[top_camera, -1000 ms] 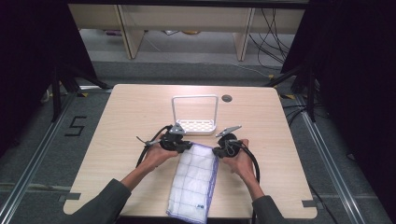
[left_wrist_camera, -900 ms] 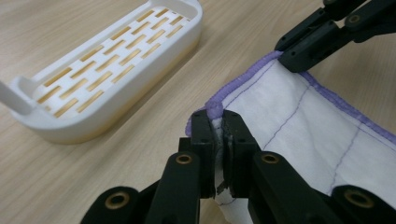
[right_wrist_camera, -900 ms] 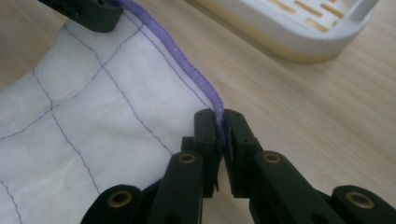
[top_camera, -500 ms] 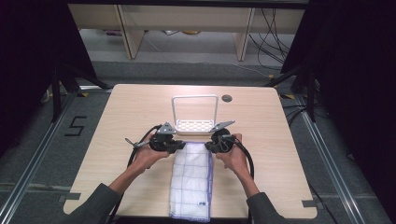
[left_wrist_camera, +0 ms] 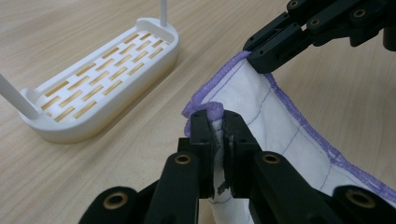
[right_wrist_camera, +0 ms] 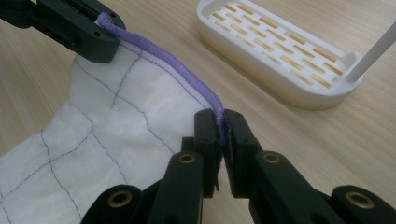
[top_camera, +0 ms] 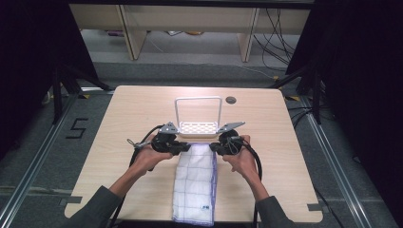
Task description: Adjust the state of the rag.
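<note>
1. Both grippers were clamped on the far corners of the white cloth (top_camera: 196, 183). The left gripper (left_wrist_camera: 217, 122) had its jaws pinched tight on the bunched purple hem at one corner, and the right gripper (right_wrist_camera: 220, 122) was pinched on the hem at the other.
2. The cloth's far edge was held up just above the table (top_camera: 119, 118), right in front of the white rack (top_camera: 198, 127). The rest of it trailed back toward the person and hung over the near table edge.
3. My read on the step: the cloth was gripped and lifted, and the rack looked like the target, so probably hanging it over the rack's bar.
4. The next move would need both hands to go up and forward together, keeping that edge stretched so it clears the tall bar instead of snagging on it.
5. View differences: the high view gave the full length of the cloth and the rack's upright frame, but the jaws were too small there to judge. The gripper views showed the pinch itself, the slotted base of the rack up close, and each other's jaws on the opposite corner.
</note>
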The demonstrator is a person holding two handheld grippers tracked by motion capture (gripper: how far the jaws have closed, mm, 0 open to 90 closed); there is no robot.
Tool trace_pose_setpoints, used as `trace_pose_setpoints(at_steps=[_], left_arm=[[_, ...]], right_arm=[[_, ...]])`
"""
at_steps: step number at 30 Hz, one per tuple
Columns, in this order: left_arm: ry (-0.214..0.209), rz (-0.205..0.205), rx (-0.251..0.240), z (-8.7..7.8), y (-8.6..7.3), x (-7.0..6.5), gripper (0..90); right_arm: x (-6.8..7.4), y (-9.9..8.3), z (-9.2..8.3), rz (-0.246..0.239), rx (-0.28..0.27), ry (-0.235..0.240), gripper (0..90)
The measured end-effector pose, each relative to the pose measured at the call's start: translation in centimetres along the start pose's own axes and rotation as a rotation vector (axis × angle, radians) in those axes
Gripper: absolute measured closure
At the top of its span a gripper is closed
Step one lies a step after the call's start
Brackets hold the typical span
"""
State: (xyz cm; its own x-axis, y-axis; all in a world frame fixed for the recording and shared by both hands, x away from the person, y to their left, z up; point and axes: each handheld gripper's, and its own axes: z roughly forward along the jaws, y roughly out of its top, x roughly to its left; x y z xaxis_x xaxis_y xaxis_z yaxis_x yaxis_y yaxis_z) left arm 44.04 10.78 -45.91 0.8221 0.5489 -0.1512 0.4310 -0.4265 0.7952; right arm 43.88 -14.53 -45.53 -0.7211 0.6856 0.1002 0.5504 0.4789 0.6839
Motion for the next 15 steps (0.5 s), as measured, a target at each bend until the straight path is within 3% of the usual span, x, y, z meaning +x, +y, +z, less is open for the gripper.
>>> trace_pose_setpoints(at_steps=[2,4,7,9,10,11,13,15], left_arm=[[0.002,0.002,-0.005,-0.2,0.0,0.0,83.1],[0.002,0.003,-0.011,-0.5,0.1,0.0,83.1],[0.001,0.009,-0.021,-0.8,0.3,-0.2,83.1],[0.002,0.005,-0.031,-0.9,0.4,-0.2,83.1],[0.003,0.007,-0.028,-1.0,0.4,-0.1,83.1],[0.008,0.006,-0.026,-1.1,0.5,-0.1,83.2],[0.005,0.002,-0.03,-1.1,0.5,-0.1,83.2],[-0.002,0.008,-0.035,-1.0,0.7,-0.2,83.3]], right_arm=[[-0.2,0.0,-0.1,-0.019,0.005,-0.002,85.1],[0.0,0.1,-0.2,-0.002,0.007,0.001,85.1],[0.1,0.2,-0.2,-0.02,-0.024,-0.008,85.1],[0.1,0.5,-0.7,-0.018,-0.009,-0.012,85.1],[0.1,0.5,-0.5,-0.02,-0.039,-0.015,85.1],[0.3,0.7,-0.9,0.009,-0.01,-0.005,85.1],[0.2,0.7,-0.8,-0.011,-0.04,-0.009,85.1],[0.1,0.8,-1.1,-0.012,-0.024,-0.016,85.1]])
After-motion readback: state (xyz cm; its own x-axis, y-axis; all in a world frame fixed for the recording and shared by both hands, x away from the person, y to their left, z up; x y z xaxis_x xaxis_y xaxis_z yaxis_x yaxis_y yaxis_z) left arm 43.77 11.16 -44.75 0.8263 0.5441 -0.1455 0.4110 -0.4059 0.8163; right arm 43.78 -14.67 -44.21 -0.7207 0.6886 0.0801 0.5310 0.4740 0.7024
